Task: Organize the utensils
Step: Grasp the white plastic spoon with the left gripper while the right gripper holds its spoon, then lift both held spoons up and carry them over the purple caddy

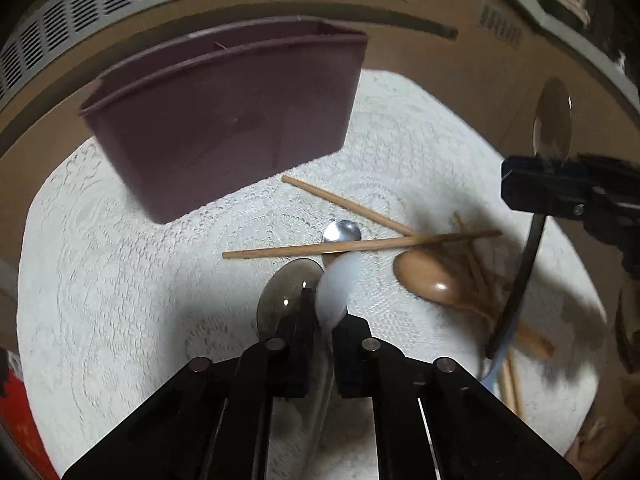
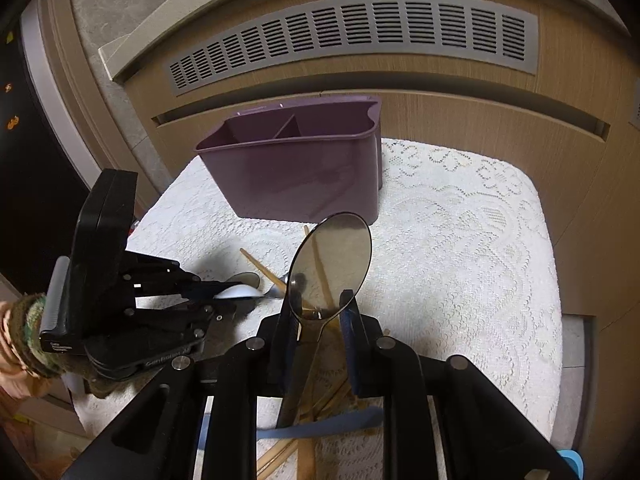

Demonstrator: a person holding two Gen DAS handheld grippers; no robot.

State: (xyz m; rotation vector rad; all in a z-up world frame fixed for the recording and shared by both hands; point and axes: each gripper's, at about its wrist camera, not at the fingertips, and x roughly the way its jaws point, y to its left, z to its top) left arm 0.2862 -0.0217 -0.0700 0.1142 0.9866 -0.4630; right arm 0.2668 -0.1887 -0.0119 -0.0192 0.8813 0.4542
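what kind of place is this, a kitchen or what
Probably a home kitchen or dining corner. A white lace cloth covers a small table set against wood-look panelling with a grey vent grille. A purple divided utensil caddy stands on it, with chopsticks and spoons loose beside it.

We see both wrist views angled steeply down, close over the lace cloth point(image 1: 120, 300); both share the purple caddy point(image 2: 304, 168), at 11 o'clock in left, 12 in right.

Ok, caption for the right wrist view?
Right gripper holds a metal spoon before the purple caddy; left gripper grips a white spoon.
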